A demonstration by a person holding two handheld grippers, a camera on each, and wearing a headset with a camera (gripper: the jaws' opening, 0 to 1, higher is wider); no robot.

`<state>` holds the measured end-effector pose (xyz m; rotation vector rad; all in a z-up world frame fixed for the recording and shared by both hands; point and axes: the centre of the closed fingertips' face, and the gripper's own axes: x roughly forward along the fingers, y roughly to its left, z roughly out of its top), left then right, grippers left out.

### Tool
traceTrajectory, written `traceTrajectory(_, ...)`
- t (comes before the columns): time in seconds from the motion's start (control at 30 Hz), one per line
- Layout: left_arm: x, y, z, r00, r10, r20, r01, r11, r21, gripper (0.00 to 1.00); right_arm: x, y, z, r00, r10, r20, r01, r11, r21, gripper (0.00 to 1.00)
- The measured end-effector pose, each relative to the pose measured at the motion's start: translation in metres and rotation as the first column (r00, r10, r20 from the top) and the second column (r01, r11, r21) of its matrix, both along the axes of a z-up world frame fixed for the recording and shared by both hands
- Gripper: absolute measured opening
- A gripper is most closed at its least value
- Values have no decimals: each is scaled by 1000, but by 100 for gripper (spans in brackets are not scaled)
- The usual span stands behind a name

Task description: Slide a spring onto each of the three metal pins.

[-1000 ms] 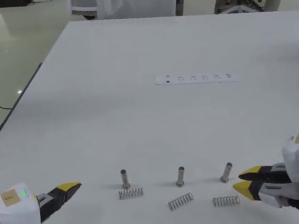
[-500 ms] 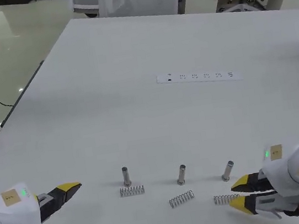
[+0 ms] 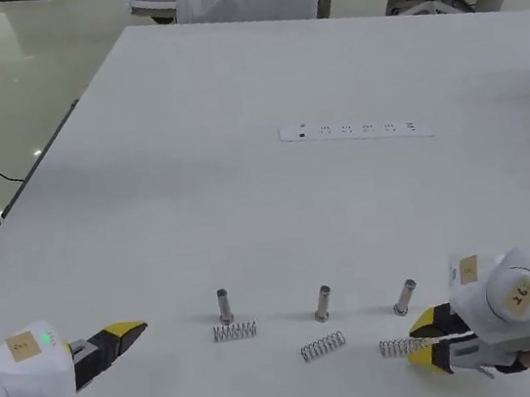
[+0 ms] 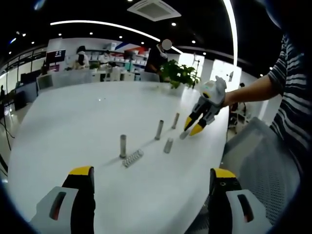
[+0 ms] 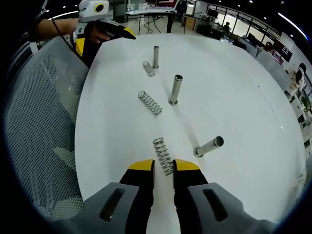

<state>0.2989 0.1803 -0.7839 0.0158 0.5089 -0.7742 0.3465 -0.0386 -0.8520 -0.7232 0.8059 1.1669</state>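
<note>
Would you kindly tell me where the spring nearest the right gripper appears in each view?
Head view: the spring lies lower right, at the tips of the right gripper.
Left gripper view: right of centre, at those yellow tips.
Right gripper view: bottom centre, one end between the jaws.
Shared landmark: the nearest pin.

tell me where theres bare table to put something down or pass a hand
Widest bare patch: the table between the power strip and the row of three pins. Also bare beyond the strip. Crowded: the near edge, where springs lie by the pins, the open left gripper sits at the left and the right gripper straddles the right spring.
</note>
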Motion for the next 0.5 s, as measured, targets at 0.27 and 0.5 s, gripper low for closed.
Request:
traceTrajectory(0.27, -1, 2, -3, 1000, 7, -6, -7, 1000, -3, 95, -1, 0, -4, 999, 38, 0, -38, 999, -28, 9)
traceTrajectory(0.5, -2, 2, -5, 1000, 7, -10, -7, 1000, -5, 95, -5, -3, -10, 998, 66, 7, -66, 996, -53, 8)
